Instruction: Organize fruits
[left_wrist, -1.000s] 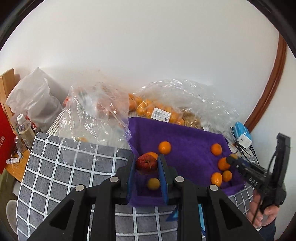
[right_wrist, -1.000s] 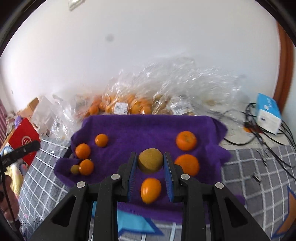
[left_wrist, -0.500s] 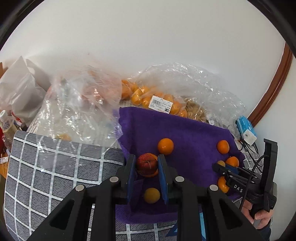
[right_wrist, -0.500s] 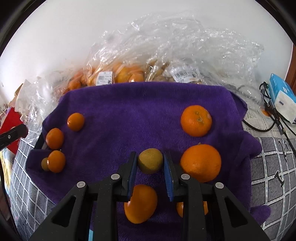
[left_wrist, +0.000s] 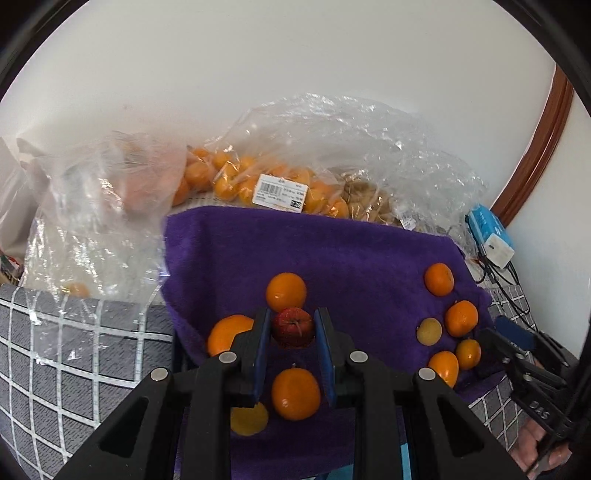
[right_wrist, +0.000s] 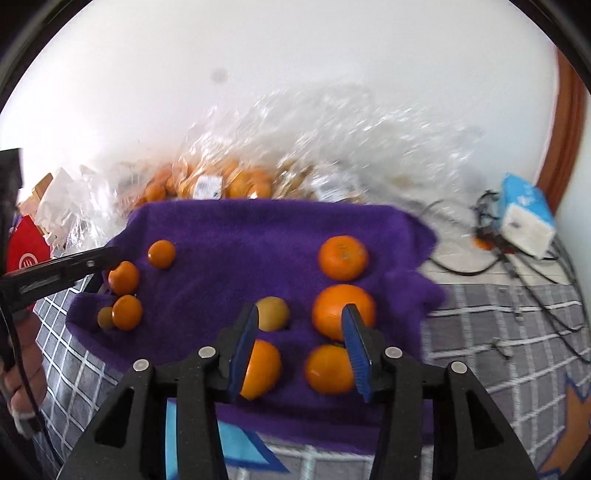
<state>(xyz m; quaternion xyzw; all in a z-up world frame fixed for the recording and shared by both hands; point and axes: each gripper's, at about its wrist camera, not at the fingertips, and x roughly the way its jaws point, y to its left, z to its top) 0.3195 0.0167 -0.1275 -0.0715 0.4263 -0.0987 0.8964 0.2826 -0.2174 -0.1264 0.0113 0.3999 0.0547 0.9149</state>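
Towel (left_wrist: 332, 254) — purple — over checked cloth (left_wrist: 74, 354), white wall (left_wrist: 258, 74).

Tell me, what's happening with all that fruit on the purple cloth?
A person is sorting fruit with a gripper in each hand. The left gripper is clamped on a small red apple above the purple cloth, among the oranges. The right gripper is opening its jaws, with nothing pressed between them; a yellowish-brown fruit sits on the cloth just ahead of its left finger, beside a big orange. Bags of more fruit wait behind the cloth.
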